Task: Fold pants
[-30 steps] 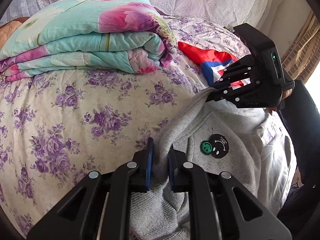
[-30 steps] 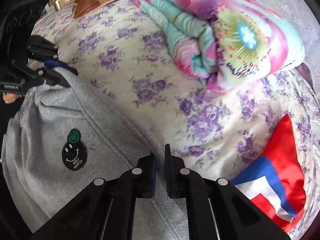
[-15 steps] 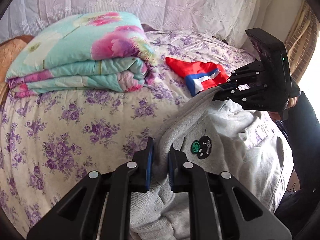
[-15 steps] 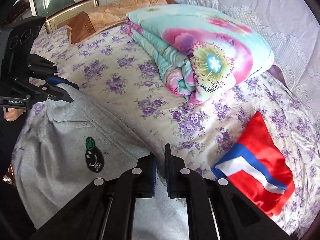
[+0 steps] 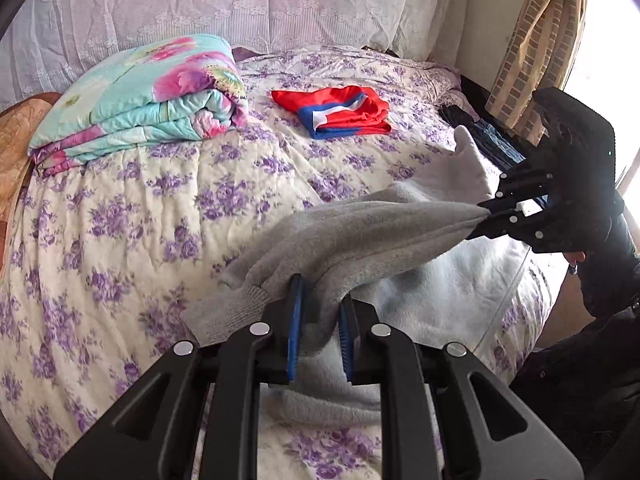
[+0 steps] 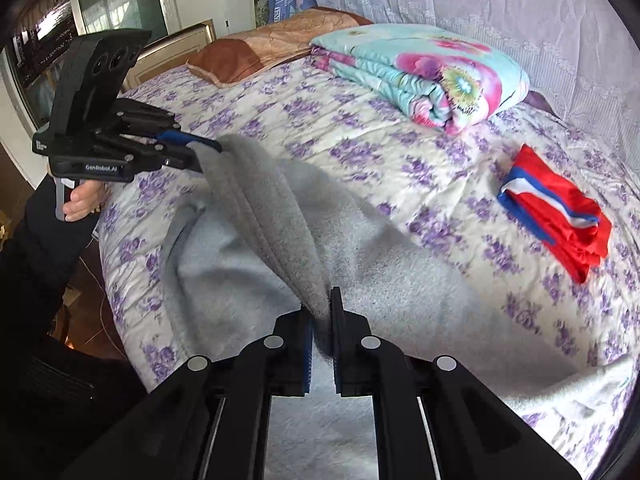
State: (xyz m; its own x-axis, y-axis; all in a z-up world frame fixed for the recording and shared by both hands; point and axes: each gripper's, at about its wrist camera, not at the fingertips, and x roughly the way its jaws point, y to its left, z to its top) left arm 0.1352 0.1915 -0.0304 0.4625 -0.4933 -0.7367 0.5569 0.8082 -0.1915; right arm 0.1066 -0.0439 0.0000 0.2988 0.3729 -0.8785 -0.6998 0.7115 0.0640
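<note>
- The one bit of writing I can read is "GenRobot.AI", in white on the side of the left gripper (image 6: 208, 152) as the right wrist view shows it at 9 o'clock.
- The grey pants (image 5: 360, 232) hang stretched between the two grippers above the bed (image 5: 160, 208), with the rest of the cloth draped down onto the purple-flowered bedspread at the near edge.
- The left gripper (image 5: 318, 320) has a thick fold of the ribbed grey edge between its blue pads; its jaws are easing apart, yet the cloth still fills the gap and the pads press on it.
- The right gripper (image 6: 320, 320) is clamped nearly together on a thin edge of the pants; in the left wrist view it sits at 3 o'clock (image 5: 486, 214).
- Compared with a second ago, the cloth is lifted clear of the bed and pulled taut; then it lay lower and flatter, with a round smiley patch facing up. That patch is now out of sight, and pale fleecy cloth shows instead.
- More of the bed is in view than before: the folded flowered quilt (image 5: 140, 96) sits at 10 o'clock, and the folded red, white and blue cloth (image 5: 336, 112) at 12 o'clock, both well apart from the pants.
- A hand (image 6: 82, 202) in a dark sleeve grips the left gripper's handle.
</note>
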